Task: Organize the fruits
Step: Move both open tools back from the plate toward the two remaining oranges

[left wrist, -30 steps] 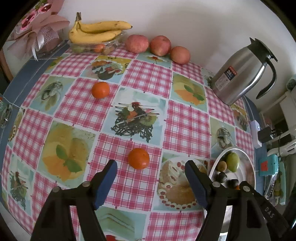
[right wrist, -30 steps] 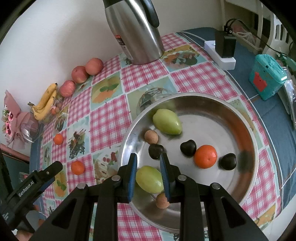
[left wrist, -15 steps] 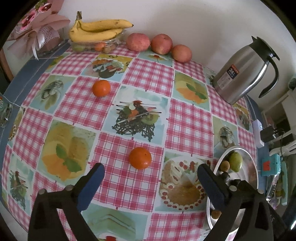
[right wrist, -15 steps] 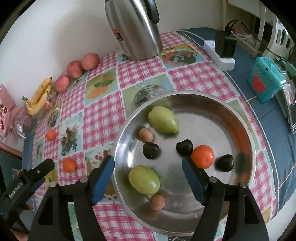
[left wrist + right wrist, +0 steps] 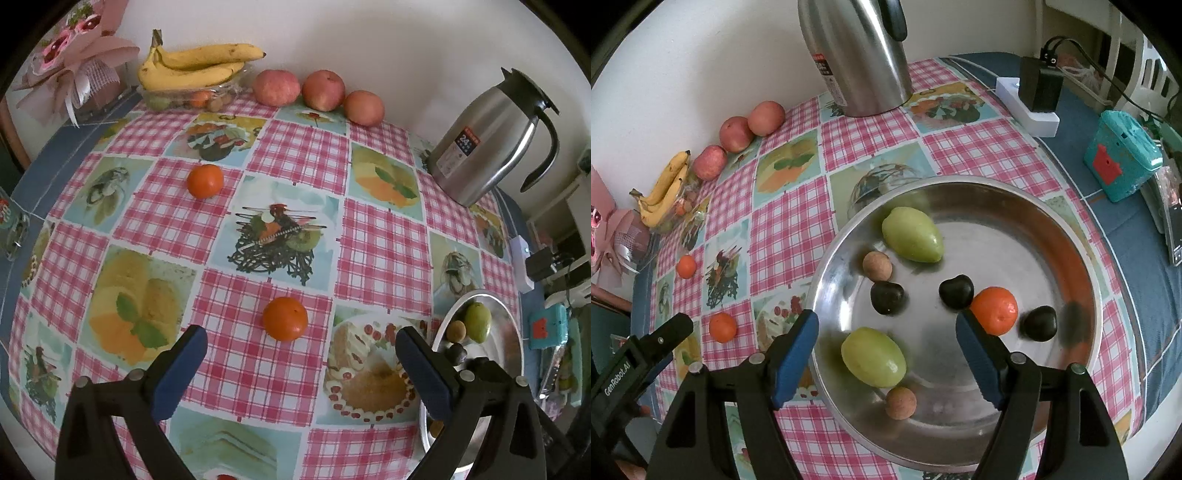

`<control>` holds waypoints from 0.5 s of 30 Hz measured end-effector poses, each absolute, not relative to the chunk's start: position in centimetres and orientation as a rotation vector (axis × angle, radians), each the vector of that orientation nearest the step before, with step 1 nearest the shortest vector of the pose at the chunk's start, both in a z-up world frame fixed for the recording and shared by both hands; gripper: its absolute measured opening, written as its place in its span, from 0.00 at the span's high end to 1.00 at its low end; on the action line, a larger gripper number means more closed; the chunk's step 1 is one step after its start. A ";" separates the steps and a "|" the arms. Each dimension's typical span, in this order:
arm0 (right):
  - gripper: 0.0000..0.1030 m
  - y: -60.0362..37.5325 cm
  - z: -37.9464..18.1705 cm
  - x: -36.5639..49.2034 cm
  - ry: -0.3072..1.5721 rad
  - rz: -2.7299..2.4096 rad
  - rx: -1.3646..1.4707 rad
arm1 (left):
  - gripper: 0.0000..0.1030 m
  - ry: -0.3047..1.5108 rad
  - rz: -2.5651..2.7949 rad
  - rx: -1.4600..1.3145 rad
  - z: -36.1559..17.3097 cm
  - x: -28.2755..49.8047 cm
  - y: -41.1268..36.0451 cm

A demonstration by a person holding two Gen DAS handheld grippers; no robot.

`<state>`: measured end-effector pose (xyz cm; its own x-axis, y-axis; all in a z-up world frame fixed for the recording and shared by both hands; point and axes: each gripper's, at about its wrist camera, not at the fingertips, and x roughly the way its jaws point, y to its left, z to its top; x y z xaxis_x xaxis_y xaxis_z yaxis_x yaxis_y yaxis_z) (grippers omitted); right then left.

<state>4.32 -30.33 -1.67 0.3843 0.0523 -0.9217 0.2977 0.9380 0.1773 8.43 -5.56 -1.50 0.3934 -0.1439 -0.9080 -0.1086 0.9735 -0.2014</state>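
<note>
Orange [image 5: 284, 318] sitting on checked cloth [image 5: 384, 243], in front of our left gripper [image 5: 301, 363]. We are holding left gripper wide open, nothing in it. Second orange [image 5: 204, 181] lying farther back. We are holding right gripper [image 5: 886, 352] wide open over silver plate [image 5: 1082, 269], above green fruit [image 5: 873, 357]. Plate holding another green fruit [image 5: 911, 235], orange one [image 5: 994, 310], dark ones, small brown ones. Bananas [image 5: 195, 66], apples [image 5: 323, 90], jug [image 5: 484, 138] sitting by wall.
</note>
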 end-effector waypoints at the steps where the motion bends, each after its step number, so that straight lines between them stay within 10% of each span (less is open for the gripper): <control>1: 0.03 -30.3 -1.7 4.3 1.167 -0.161 0.332 | 0.00 1.170 -0.022 -0.242 -1.5 8.4 -5.5; 15: 0.02 -30.0 -1.7 4.4 1.164 -0.166 0.301 | 0.00 1.176 -0.034 -0.232 -1.6 8.4 -5.6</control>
<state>4.41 -29.96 -1.70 0.3896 0.0263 -0.9206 0.2830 0.9478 0.1469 8.43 -5.64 -1.62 0.3869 -0.1474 -0.9103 -0.0942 0.9757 -0.1980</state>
